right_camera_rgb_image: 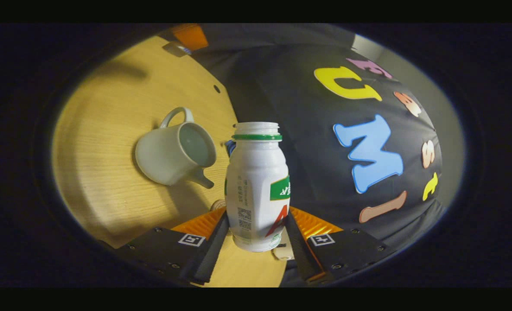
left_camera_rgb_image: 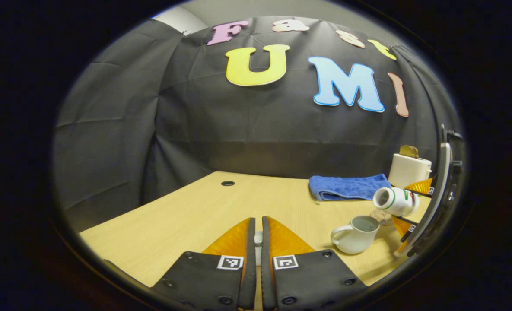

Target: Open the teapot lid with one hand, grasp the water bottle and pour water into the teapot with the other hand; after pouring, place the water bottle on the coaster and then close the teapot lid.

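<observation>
White water bottle point(right_camera_rgb_image: 257, 185), pinched between the right gripper point(right_camera_rgb_image: 256, 231) fingers, is tipping beside the open teapot point(right_camera_rgb_image: 176, 157) at centre left, risking spillage onto the surface point(right_camera_rgb_image: 100, 181), while the left gripper point(left_camera_rgb_image: 258, 242) fingers are pinching something small, likely the lid.

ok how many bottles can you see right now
1. The water bottle is clamped between the right hand-held gripper fingers, tipped on its side with its open mouth toward the teapot on the table. Others may be hidden.

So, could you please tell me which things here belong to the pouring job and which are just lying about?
Job: teapot, lid off; water bottle, tipped over it in the right gripper; left gripper, nearly shut on something small and pale.

Lying about: blue towel, white toaster.
</observation>
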`<state>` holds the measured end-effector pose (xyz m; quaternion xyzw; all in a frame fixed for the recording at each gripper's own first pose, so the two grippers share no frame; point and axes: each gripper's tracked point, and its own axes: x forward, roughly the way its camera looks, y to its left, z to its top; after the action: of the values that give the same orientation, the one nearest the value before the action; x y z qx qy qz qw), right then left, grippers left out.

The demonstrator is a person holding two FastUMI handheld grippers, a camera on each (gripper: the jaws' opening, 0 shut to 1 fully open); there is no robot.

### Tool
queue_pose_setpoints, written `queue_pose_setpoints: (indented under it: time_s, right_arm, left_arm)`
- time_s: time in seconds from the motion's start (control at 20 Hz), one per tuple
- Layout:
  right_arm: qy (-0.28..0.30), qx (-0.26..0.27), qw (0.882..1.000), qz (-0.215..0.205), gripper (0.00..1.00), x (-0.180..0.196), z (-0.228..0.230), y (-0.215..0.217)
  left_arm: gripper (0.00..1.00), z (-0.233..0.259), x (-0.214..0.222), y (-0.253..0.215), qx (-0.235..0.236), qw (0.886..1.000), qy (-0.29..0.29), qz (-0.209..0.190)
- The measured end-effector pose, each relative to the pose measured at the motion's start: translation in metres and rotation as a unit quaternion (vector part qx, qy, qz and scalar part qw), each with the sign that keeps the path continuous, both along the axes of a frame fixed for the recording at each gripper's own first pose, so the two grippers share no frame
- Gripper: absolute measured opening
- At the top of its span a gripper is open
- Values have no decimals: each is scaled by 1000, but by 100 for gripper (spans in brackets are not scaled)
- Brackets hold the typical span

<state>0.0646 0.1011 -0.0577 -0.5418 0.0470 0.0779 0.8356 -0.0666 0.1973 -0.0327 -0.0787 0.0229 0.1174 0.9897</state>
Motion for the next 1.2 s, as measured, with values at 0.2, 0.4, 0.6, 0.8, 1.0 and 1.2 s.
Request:
queue_pose_setpoints:
  time_s: [0.2, 0.4, 0.6, 0.8, 1.0, 1.2]
  right_arm:
    - [44, 150, 988, -14, 73, -9, -8, -2]
    - [49, 255, 965, -31, 73, -13, -10, -14]
    - [51, 331, 941, -40, 73, -10, -12, -33]
    - [47, 354, 933, -46, 73, -6, -11, -52]
    - [41, 372, 926, -47, 73, -6, -9, -66]
    - [38, 390, 919, -47, 73, -9, -4, -77]
  left_arm:
    - [11, 4, 5, -16, -11, 1000, -8, -18]
    - [12, 5, 9, -36, 11, 999, -6, -31]
    - [11, 14, 12, -65, 17, 998, -15, -57]
    - [15, 21, 33, -106, 23, 995, -18, -94]
    - [15, 30, 64, -148, 24, 991, -21, -131]
    - [15, 26, 83, -168, 35, 990, -14, -135]
